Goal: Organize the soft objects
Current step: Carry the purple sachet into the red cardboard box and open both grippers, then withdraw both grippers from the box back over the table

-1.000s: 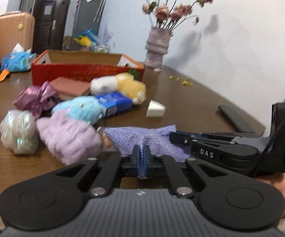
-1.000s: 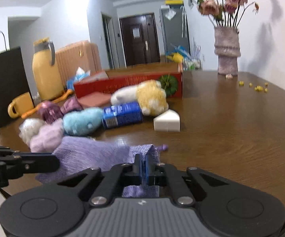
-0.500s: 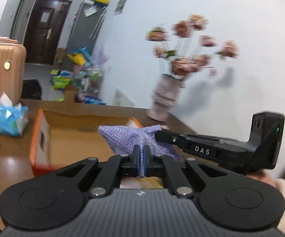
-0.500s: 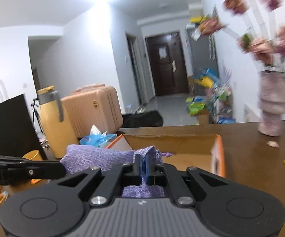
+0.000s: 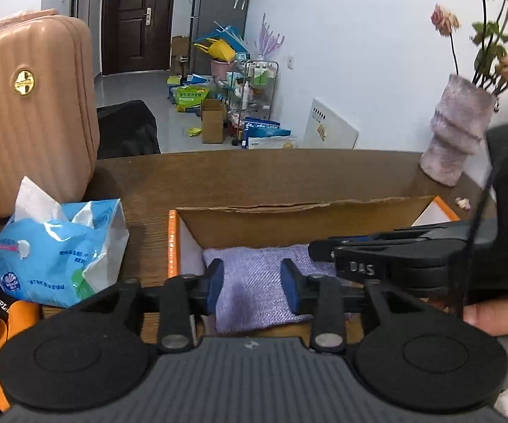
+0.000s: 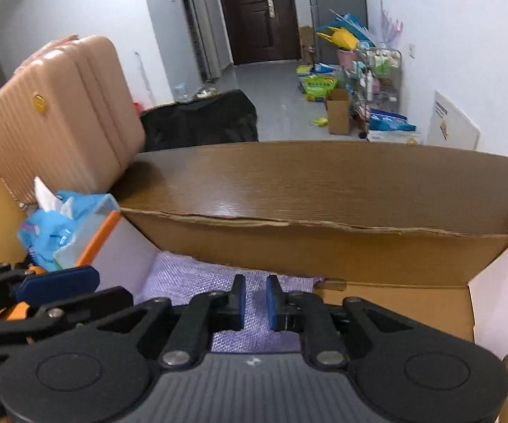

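Note:
A purple woven cloth (image 5: 254, 289) lies flat on the floor of an open cardboard box (image 5: 299, 215) with orange edges. My left gripper (image 5: 253, 282) is open above the cloth's left part, holding nothing. My right gripper (image 6: 254, 299) is open with a narrow gap over the same cloth (image 6: 190, 278) in the box (image 6: 324, 246). The right gripper also shows in the left wrist view (image 5: 324, 246), and the left gripper's fingers (image 6: 56, 278) show at the left of the right wrist view.
A blue tissue pack (image 5: 56, 246) lies left of the box. A pink suitcase (image 5: 28, 105) stands behind it. A fuzzy vase (image 5: 454, 134) with flowers stands at the right on the wooden table (image 5: 271, 172). Orange straps (image 5: 4, 324) lie at the left.
Both grippers carried the cloth from the table front up and into the box, then opened and let it go. The cloth now lies on the box floor.

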`<state>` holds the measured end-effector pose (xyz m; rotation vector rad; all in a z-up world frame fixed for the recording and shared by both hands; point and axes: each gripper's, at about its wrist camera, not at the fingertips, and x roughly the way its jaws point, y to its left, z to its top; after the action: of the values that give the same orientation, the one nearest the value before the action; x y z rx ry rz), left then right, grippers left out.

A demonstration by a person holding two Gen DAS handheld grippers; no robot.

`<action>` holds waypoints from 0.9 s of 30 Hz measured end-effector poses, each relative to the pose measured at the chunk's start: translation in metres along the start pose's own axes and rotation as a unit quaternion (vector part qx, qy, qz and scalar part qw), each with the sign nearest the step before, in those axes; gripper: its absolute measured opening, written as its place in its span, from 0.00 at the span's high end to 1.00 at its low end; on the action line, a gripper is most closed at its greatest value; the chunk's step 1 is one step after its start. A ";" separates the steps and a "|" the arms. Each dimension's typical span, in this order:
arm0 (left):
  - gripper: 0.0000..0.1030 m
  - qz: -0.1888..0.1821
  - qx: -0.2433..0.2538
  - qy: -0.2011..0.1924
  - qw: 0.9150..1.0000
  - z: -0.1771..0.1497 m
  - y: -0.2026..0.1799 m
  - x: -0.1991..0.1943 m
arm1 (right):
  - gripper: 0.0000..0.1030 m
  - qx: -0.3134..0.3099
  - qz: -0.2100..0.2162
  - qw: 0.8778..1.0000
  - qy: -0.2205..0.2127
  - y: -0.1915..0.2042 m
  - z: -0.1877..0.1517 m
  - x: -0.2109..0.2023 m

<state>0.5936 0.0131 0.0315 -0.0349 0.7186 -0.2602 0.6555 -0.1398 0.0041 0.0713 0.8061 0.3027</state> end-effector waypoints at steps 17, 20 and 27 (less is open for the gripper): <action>0.18 0.053 0.006 -0.124 0.991 -0.003 -0.013 -0.196 | 0.19 -0.033 -0.058 0.986 -0.155 -0.057 -0.026 -0.262; 0.13 0.069 0.009 -0.149 0.986 -0.020 -0.022 -0.232 | 0.14 -0.030 -0.062 0.983 -0.170 -0.058 -0.051 -0.300; 0.01 0.086 0.039 -0.195 0.976 -0.109 -0.046 -0.299 | 0.00 -0.044 -0.031 0.976 -0.210 -0.034 -0.161 -0.375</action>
<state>0.2961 0.0486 0.1486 0.0506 0.3182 -0.1107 0.3034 -0.2906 0.1490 0.0254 0.3730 0.2514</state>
